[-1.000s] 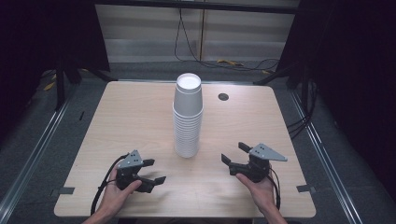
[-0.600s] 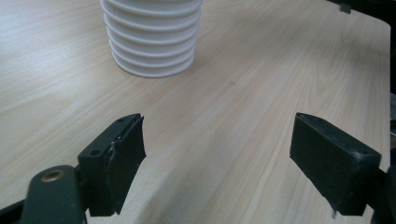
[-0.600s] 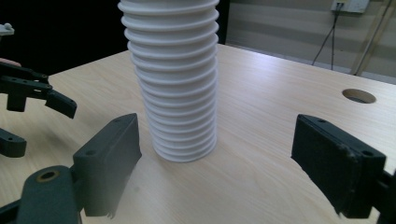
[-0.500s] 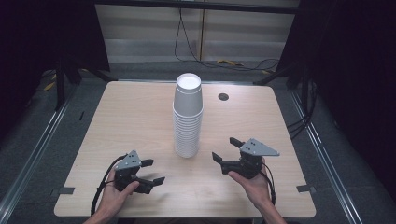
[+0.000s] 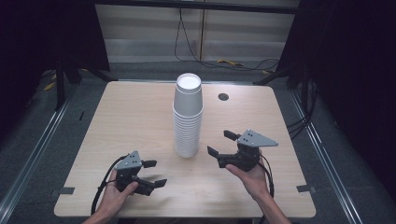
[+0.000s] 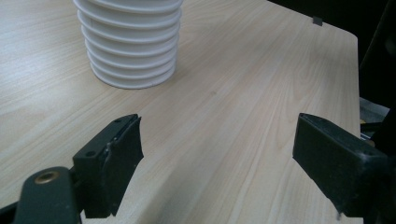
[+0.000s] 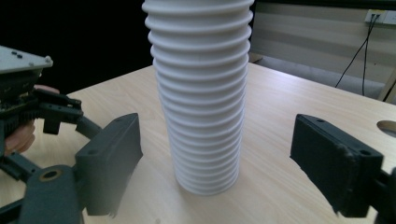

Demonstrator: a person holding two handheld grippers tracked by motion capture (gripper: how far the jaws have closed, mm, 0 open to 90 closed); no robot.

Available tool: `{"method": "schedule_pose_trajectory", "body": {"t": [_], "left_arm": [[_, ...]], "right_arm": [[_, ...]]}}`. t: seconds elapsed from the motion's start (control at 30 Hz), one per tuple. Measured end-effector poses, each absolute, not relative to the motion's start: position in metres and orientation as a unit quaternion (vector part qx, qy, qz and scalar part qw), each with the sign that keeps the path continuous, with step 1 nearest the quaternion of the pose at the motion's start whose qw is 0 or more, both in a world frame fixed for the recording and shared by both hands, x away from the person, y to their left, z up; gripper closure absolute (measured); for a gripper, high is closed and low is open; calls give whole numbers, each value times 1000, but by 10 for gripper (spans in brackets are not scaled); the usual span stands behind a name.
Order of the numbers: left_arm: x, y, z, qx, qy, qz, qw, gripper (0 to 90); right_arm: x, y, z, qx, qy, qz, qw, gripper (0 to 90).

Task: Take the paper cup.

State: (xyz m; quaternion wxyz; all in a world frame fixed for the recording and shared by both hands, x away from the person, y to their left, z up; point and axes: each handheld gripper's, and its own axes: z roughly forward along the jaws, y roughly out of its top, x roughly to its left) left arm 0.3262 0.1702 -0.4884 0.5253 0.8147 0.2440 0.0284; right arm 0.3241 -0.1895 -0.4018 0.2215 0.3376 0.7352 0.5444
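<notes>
A tall stack of upturned white paper cups (image 5: pixel 187 116) stands at the middle of the wooden table (image 5: pixel 135 107). My right gripper (image 5: pixel 220 143) is open just right of the stack's base, jaws pointing at it without touching. In the right gripper view the stack (image 7: pixel 201 93) rises ahead of the right gripper (image 7: pixel 219 140), centred between its spread jaws. My left gripper (image 5: pixel 155 173) is open near the front edge, left of the stack, with nothing between its jaws. From the left gripper (image 6: pixel 219 158), the stack's base (image 6: pixel 130 51) lies ahead and to the left.
A small round hole (image 5: pixel 223 97) sits in the tabletop behind and right of the stack. Bare wood (image 5: pixel 126 121) stretches to the left of the cups. The other hand's gripper (image 7: pixel 42 112) appears at the left of the right gripper view.
My right gripper has moved left toward the base of the cup stack, staying open. The left gripper has barely shifted.
</notes>
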Motion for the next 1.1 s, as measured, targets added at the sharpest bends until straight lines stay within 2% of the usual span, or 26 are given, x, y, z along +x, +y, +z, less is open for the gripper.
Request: {"method": "schedule_pose_trajectory", "body": {"t": [0.33,0.83,1.1], "left_arm": [[323,170,-487,818,242,32,521,157],[320,167,-490,826,236,58,509,158],[320,168,-491,825,242,53,507,157]], "right_arm": [[337,-183,-378,332,733,558,203,168],[353,-175,-350,314,734,564,212,167],[363,-162,-334,298,742,560,217,164]]}}
